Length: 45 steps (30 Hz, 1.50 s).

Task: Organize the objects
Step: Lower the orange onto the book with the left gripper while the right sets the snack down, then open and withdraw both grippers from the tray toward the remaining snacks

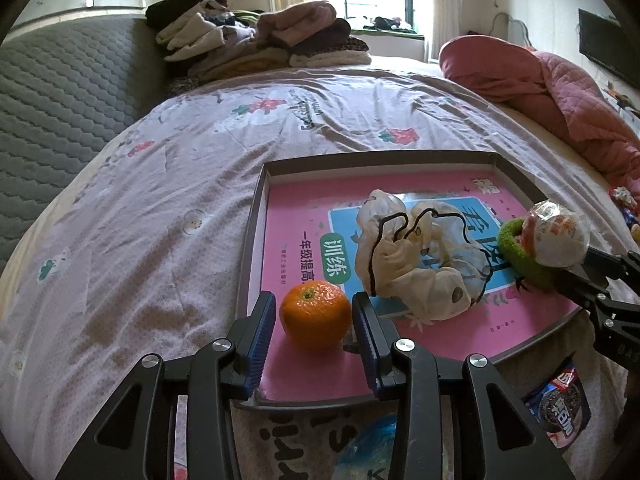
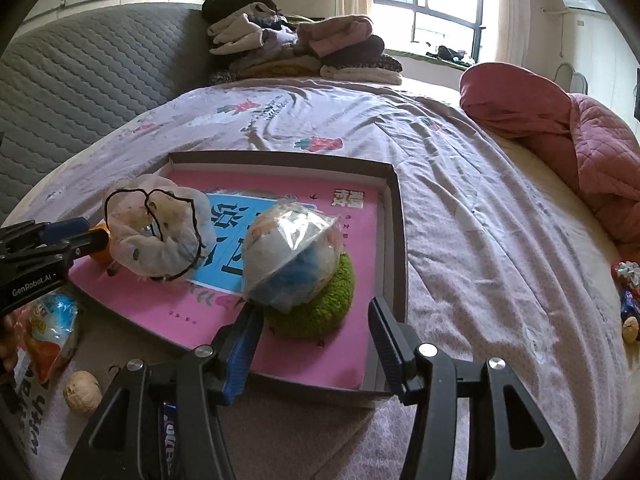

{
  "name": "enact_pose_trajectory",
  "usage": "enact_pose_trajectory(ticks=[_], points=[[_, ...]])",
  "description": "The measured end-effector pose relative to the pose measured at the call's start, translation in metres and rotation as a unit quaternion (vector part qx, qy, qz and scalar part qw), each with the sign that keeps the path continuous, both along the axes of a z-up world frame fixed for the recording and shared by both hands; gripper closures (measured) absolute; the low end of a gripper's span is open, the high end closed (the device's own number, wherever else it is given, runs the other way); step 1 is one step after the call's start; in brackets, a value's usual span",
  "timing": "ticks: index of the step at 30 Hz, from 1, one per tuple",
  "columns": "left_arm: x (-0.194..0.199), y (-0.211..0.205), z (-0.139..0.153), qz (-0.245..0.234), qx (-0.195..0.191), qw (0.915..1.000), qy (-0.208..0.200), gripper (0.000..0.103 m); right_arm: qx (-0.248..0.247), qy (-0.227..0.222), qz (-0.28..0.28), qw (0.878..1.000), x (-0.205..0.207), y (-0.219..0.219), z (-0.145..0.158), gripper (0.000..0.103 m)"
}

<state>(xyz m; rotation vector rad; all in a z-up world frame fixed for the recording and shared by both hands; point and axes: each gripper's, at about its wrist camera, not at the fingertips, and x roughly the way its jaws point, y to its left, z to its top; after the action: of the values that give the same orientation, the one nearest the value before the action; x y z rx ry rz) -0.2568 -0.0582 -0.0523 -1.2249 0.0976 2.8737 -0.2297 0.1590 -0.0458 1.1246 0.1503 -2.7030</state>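
Note:
A shallow grey tray [image 1: 376, 158] [image 2: 280, 157] lies on the bed with a pink book [image 1: 296, 208] [image 2: 356, 256] inside it. An orange [image 1: 314, 304] rests on the book's near corner, and my left gripper [image 1: 314, 318] [image 2: 72, 236] is shut on it, a pad against each side. A white drawstring pouch [image 1: 416, 256] [image 2: 156, 236] sits mid-tray. A plastic-wrapped ball [image 1: 558, 236] [image 2: 292, 256] sits on a green fuzzy ring [image 1: 520, 256] [image 2: 320, 312]. My right gripper [image 2: 314, 320] [image 1: 592, 276] stands open just short of them; its left fingertip brushes the wrapper.
Snack packets [image 1: 560, 404] [image 2: 48, 320] and a walnut [image 2: 82, 392] lie on the floral sheet in front of the tray. Wrapped sweets [image 2: 628, 280] lie far right. A pink quilt [image 1: 560, 92] [image 2: 560, 128], folded clothes [image 1: 260, 36] and a grey headboard [image 1: 60, 100] border the bed.

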Motion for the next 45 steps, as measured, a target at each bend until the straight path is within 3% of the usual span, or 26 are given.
enact_pose_trajectory(ticks=[8,14,18,23,27,45], points=[[0.002,-0.001,0.003,0.006,-0.005,1.0000,0.001,0.062,-0.002,-0.002,-0.002,1.000,0.000,0.001,0.000,0.048],[0.003,-0.003,0.005,0.012,-0.002,0.9999,-0.003,0.054,-0.004,0.000,-0.002,1.000,0.002,0.002,0.002,0.047],[0.005,-0.005,0.008,0.015,0.004,0.9999,-0.002,0.041,-0.009,0.004,0.001,1.000,0.005,0.002,0.005,0.046],[0.011,-0.008,0.013,0.019,0.007,0.9998,0.003,0.040,-0.012,0.010,0.003,1.000,0.011,0.002,0.010,0.044],[0.015,-0.008,0.017,0.020,0.006,0.9997,0.012,0.032,-0.013,0.014,0.003,1.000,0.015,0.002,0.013,0.043],[0.038,0.000,0.034,0.008,0.004,0.9993,0.036,0.030,-0.029,0.046,0.006,0.999,0.031,0.002,0.037,0.043]])
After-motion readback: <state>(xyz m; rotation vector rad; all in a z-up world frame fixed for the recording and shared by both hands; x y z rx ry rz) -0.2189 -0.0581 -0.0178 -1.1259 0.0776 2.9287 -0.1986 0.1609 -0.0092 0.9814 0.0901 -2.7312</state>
